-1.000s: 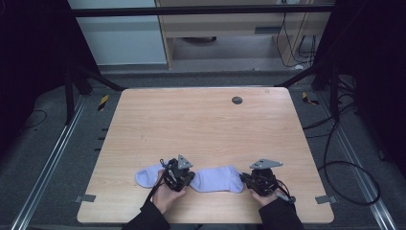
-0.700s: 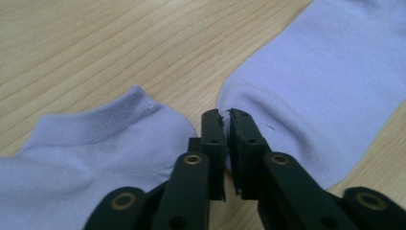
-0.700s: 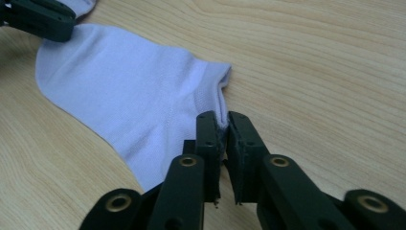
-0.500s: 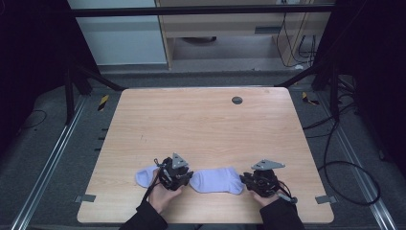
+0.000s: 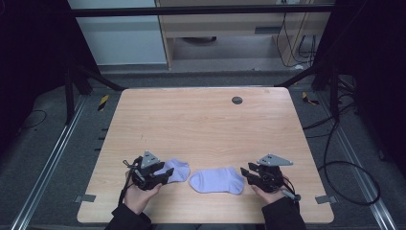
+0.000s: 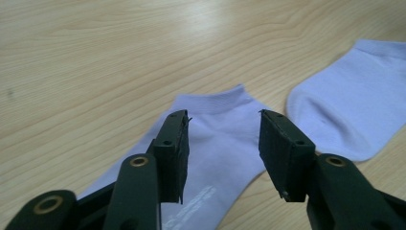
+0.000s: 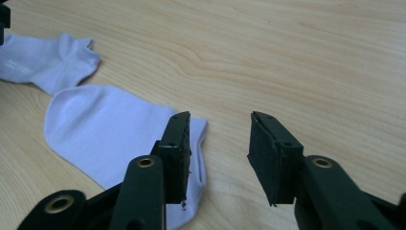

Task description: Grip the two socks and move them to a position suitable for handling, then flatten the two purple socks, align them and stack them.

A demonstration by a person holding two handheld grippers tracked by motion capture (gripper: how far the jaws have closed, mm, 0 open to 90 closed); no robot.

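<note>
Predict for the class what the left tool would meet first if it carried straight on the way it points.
Probably the sock lying beneath the left tool, whose open jaws straddle it; depth is hard to judge.

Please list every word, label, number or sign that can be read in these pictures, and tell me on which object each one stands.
Nothing can be read for certain.
Left sock: a faint white print near the left gripper, too blurred to read.
Right sock: no text visible.
Table: no text; only a dark round spot.
</note>
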